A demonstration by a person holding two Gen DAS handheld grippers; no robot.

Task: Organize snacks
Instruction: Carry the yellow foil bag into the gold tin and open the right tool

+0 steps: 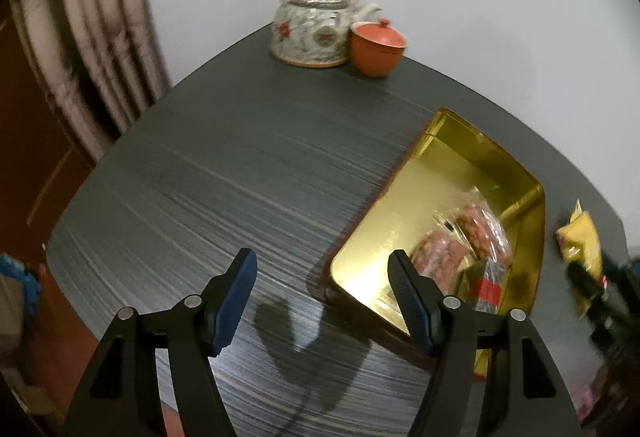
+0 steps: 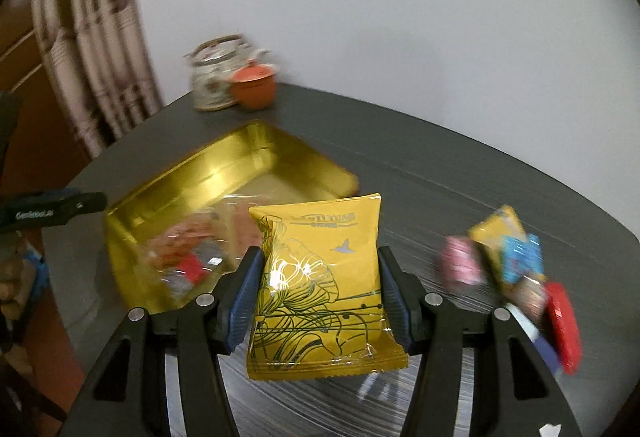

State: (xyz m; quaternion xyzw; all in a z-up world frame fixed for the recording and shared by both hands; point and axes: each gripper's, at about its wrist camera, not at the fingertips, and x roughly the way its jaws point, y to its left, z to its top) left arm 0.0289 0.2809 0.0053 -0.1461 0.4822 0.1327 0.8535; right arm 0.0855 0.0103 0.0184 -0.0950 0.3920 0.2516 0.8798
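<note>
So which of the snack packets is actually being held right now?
The big yellow packet, clamped in the right gripper. The clear bag lies in the gold tray; the small packets sit on the table.

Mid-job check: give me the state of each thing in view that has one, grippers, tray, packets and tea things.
Left hand-held gripper: open, empty.
Right hand-held gripper: shut on the yellow packet, held upright.
Gold tray: open-topped, a clear snack bag lying inside.
Loose snack packets: heaped on the table, outside the tray.
Teapot: upright, lid on.
Orange cup: upright, lidded.
</note>
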